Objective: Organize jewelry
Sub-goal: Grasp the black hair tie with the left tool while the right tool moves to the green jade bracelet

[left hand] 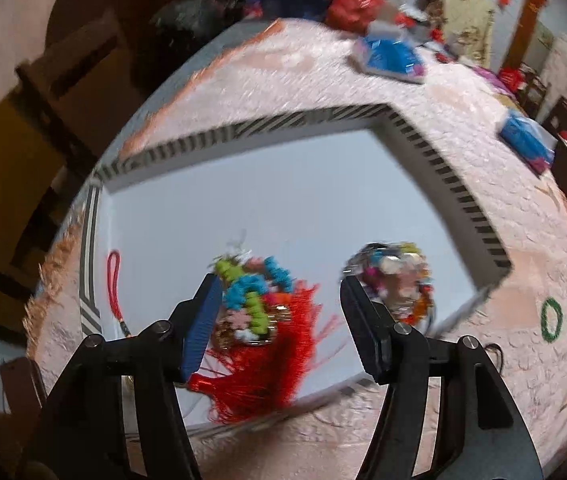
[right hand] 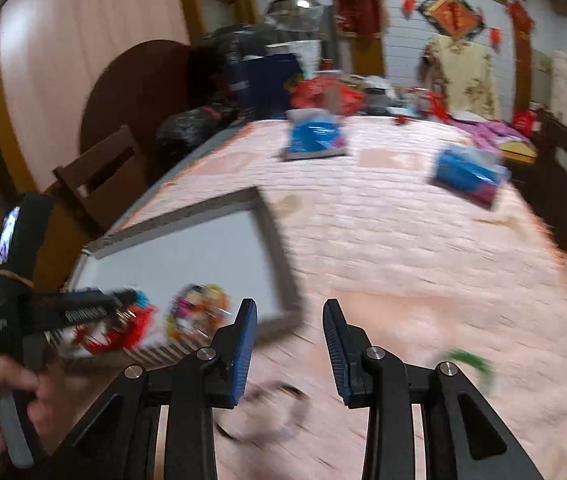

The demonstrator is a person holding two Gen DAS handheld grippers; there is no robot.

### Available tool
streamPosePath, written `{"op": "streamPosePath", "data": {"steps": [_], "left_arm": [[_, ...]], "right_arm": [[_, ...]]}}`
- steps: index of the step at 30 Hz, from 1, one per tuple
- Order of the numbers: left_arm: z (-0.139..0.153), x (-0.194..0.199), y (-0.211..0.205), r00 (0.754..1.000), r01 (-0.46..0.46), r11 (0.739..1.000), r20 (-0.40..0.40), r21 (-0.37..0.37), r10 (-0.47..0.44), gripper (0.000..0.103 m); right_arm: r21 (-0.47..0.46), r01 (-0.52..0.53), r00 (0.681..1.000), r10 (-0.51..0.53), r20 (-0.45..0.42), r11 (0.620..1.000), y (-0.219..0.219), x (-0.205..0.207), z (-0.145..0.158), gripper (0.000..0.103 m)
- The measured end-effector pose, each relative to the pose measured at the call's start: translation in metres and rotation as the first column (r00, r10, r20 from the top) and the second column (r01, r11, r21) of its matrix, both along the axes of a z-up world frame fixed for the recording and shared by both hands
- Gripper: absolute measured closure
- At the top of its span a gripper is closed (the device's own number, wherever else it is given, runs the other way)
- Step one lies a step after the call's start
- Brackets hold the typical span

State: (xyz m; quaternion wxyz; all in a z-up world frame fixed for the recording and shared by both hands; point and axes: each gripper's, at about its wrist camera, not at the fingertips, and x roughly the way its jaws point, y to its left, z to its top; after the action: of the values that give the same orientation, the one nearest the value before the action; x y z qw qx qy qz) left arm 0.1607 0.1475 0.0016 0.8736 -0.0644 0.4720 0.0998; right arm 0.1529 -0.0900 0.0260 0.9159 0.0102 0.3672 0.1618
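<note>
A shallow white tray (left hand: 275, 176) with a striped rim lies on the pink cloth. In it lie a red tassel piece with blue and green beads (left hand: 259, 320), a multicoloured bracelet (left hand: 395, 280) and a red cord (left hand: 115, 284). My left gripper (left hand: 279, 316) is open just above the tassel piece, which sits between its fingers. My right gripper (right hand: 289, 336) is open and empty over the cloth beside the tray's near corner (right hand: 283, 312). A green ring (right hand: 471, 364) lies to its right and also shows in the left wrist view (left hand: 551, 320). A dark loop (right hand: 271, 412) lies below it, blurred.
Blue packets (right hand: 315, 136) (right hand: 467, 176) lie farther back on the cloth. Red bags and clutter (right hand: 323, 92) crowd the far edge. A wooden chair (right hand: 99, 176) stands at the left side. The left gripper and hand (right hand: 11, 320) show at the left of the right wrist view.
</note>
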Motion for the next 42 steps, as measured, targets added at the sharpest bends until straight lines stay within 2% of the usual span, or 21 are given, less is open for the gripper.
{"op": "streamPosePath", "data": {"steps": [3,5,6,7,9,10,12,14,16,17,20,22,24,27,30,31,37,40,42], "left_arm": [[0.014,-0.010,-0.028,0.990,0.118,0.993,0.076,-0.001,-0.117,0.042],[0.019,-0.017,-0.051,0.968,0.225,0.974,0.116,-0.011,-0.222,0.042],[0.019,-0.019,-0.062,0.954,0.280,0.960,0.120,-0.028,-0.275,0.042],[0.016,-0.021,-0.077,0.930,0.358,0.932,0.110,-0.055,-0.351,0.042],[0.010,-0.025,-0.095,0.901,0.431,0.900,0.092,-0.062,-0.424,0.042],[0.003,-0.026,-0.106,0.883,0.468,0.882,0.066,-0.057,-0.464,0.042],[-0.009,-0.024,-0.117,0.867,0.498,0.866,0.017,-0.042,-0.497,0.042],[-0.021,-0.018,-0.122,0.863,0.505,0.863,-0.024,-0.035,-0.505,0.042],[-0.033,-0.012,-0.126,0.847,0.526,0.849,-0.060,-0.052,-0.528,0.042],[-0.036,-0.009,-0.129,0.846,0.527,0.849,-0.074,-0.033,-0.528,0.042],[-0.041,-0.001,-0.140,0.824,0.564,0.826,-0.063,0.011,-0.562,0.042],[-0.047,0.001,-0.144,0.813,0.581,0.814,-0.058,0.012,-0.580,0.043],[-0.053,0.003,-0.149,0.797,0.602,0.798,-0.073,0.011,-0.600,0.053],[-0.055,0.005,-0.154,0.785,0.618,0.786,-0.058,0.007,-0.616,0.066],[-0.055,0.002,-0.160,0.772,0.634,0.773,-0.054,-0.004,-0.634,0.087],[-0.054,-0.001,-0.161,0.767,0.639,0.769,-0.055,-0.007,-0.639,0.090],[-0.053,-0.011,-0.155,0.774,0.629,0.776,-0.054,-0.047,-0.631,0.090],[-0.043,-0.014,-0.147,0.803,0.591,0.802,-0.031,-0.081,-0.595,0.091],[-0.032,-0.017,-0.142,0.815,0.577,0.811,0.016,-0.094,-0.579,0.090]], "right_arm": [[-0.016,0.065,0.997,-0.066,-0.030,0.998,-0.037,-0.016,0.005,0.070],[-0.018,0.115,0.991,-0.116,-0.071,0.993,-0.058,-0.025,0.007,0.070],[-0.016,0.131,0.988,-0.132,-0.086,0.991,-0.064,-0.029,0.007,0.070],[-0.011,0.145,0.985,-0.145,-0.098,0.989,-0.071,-0.035,0.008,0.070],[0.005,0.143,0.986,-0.142,-0.087,0.990,-0.081,-0.044,0.010,0.067],[-0.001,0.136,0.989,-0.136,-0.066,0.991,-0.083,-0.049,0.007,0.058],[-0.041,0.158,0.984,-0.161,-0.081,0.987,-0.095,-0.053,-0.009,0.055],[-0.030,0.155,0.979,-0.158,-0.128,0.987,-0.103,-0.047,-0.023,0.055],[-0.024,0.180,0.970,-0.182,-0.163,0.983,-0.116,-0.041,-0.037,0.055],[-0.013,0.187,0.966,-0.186,-0.182,0.982,-0.122,-0.038,-0.041,0.055],[0.012,0.200,0.960,-0.194,-0.201,0.980,-0.130,-0.037,-0.043,0.055],[0.033,0.189,0.964,-0.179,-0.198,0.982,-0.130,-0.037,-0.039,0.055],[0.045,0.169,0.969,-0.157,-0.189,0.985,-0.129,-0.040,-0.036,0.055],[0.055,0.152,0.973,-0.140,-0.184,0.987,-0.124,-0.040,-0.035,0.055],[0.051,0.148,0.973,-0.137,-0.184,0.988,-0.124,-0.040,-0.037,0.055],[0.050,0.151,0.973,-0.139,-0.185,0.987,-0.125,-0.040,-0.038,0.055],[0.049,0.192,0.964,-0.179,-0.198,0.980,-0.141,-0.031,-0.047,0.055],[0.078,0.205,0.959,-0.185,-0.214,0.976,-0.147,-0.024,-0.053,0.055],[0.070,0.171,0.970,-0.155,-0.187,0.983,-0.142,-0.018,-0.054,0.055]]}}
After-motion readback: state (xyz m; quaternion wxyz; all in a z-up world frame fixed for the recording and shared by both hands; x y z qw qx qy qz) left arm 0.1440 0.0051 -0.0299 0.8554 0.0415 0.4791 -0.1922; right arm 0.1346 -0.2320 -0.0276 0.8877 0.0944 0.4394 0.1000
